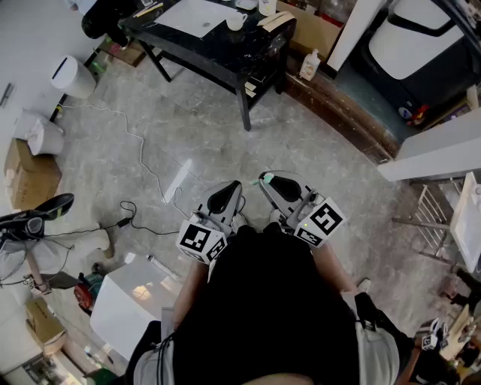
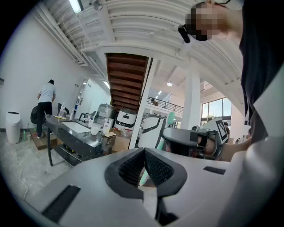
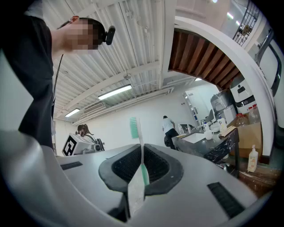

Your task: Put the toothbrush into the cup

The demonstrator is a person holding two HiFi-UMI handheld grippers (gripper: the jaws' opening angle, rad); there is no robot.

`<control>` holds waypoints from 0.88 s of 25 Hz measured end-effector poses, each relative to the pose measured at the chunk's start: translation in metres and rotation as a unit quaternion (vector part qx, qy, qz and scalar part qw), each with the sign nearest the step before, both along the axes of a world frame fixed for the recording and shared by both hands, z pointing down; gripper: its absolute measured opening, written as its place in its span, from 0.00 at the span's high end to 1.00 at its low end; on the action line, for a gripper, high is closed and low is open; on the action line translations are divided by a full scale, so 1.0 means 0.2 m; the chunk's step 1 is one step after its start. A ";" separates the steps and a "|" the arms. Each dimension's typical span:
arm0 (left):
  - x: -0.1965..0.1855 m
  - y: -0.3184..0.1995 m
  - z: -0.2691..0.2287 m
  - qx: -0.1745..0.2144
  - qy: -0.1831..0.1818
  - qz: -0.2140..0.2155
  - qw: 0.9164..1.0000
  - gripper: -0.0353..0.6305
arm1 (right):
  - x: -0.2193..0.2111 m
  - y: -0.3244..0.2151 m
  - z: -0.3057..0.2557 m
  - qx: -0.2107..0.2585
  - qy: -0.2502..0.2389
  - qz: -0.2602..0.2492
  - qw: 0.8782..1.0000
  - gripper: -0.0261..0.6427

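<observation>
Workshop-like lab space: stone floor [image 1: 301, 150], loose white cable [image 1: 143, 150], cardboard box [image 1: 28, 177] at left, cluttered black surface [image 1: 225, 56] at top.

**Counts.** We count two grippers toward 6 o'clock of the head view, the left gripper [image 1: 228, 194] and the right gripper [image 1: 276, 184], and one toothbrush [image 3: 144, 174]. Toward 12 o'clock we count one black table [image 1: 210, 53] carrying one white cup [image 1: 236, 21]. Toward 10 o'clock we count two white containers, the upper container [image 1: 71, 75] and the lower container [image 1: 41, 137], and toward 1 o'clock one bottle [image 1: 309, 66].
</observation>
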State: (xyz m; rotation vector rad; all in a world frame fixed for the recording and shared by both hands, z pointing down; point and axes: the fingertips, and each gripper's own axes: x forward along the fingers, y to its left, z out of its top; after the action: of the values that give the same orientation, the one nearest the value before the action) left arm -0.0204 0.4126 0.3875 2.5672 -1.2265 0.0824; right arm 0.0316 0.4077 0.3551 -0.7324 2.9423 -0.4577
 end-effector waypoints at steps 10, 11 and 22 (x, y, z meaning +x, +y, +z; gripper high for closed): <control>0.04 0.04 0.00 0.000 -0.002 0.003 1.000 0.93 | 0.03 0.05 0.04 -0.005 0.014 0.001 1.000 0.92; 0.05 0.04 0.00 0.000 -0.002 0.004 1.000 0.93 | 0.03 0.05 0.03 -0.005 0.012 0.001 1.000 0.92; 0.17 0.06 0.03 -0.008 -0.007 0.002 1.000 0.93 | 0.15 0.06 0.07 -0.011 0.012 -0.005 1.000 0.92</control>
State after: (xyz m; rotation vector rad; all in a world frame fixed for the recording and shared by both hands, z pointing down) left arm 0.0127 0.4240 0.3943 2.5603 -1.2200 0.1116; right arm 0.0626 0.4189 0.3690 -0.7295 2.9689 -0.4861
